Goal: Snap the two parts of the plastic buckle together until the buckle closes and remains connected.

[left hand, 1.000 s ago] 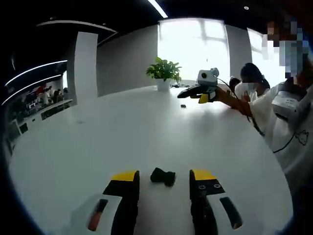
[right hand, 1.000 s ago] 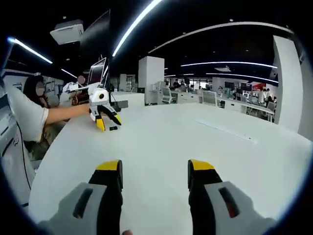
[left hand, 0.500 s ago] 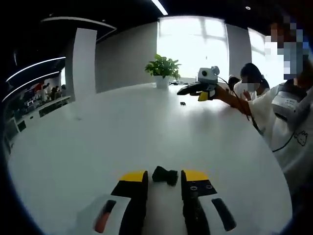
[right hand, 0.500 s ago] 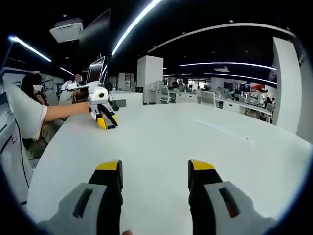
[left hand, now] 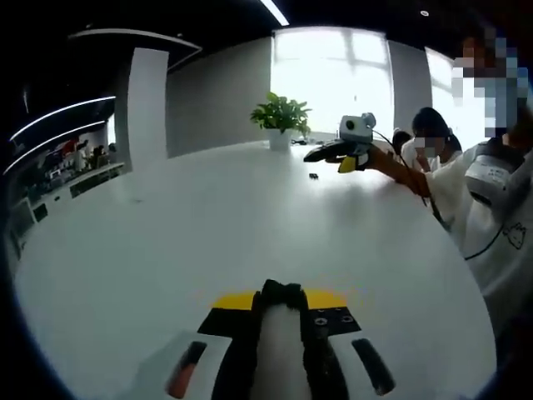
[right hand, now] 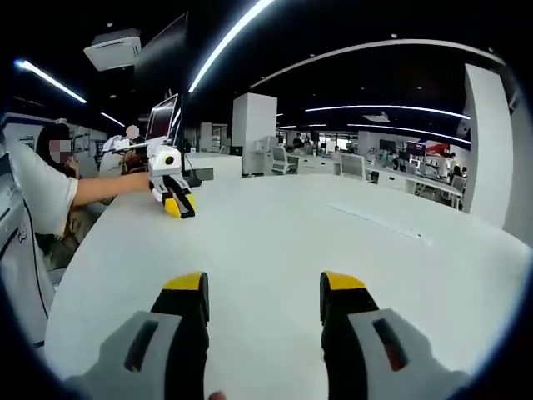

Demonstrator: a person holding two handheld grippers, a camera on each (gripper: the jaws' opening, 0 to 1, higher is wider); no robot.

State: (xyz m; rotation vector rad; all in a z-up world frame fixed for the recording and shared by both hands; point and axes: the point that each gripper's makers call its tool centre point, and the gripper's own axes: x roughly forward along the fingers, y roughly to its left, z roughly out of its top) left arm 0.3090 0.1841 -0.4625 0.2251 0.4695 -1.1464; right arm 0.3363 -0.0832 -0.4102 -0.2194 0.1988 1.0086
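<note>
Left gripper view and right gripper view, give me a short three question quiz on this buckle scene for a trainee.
1. True or false: the left gripper has its jaws closed on a black buckle part.
2. Multiple choice: what stands far back on the white table, near the window? A) a red toolbox B) a potted plant C) a stack of books
3. Fill in the blank: the jaws of the right gripper stand ____ with nothing between them.

Key: 1 true; 2 B; 3 open. The second small dark piece lies on the table under the right gripper, as seen in the left gripper view.
</note>
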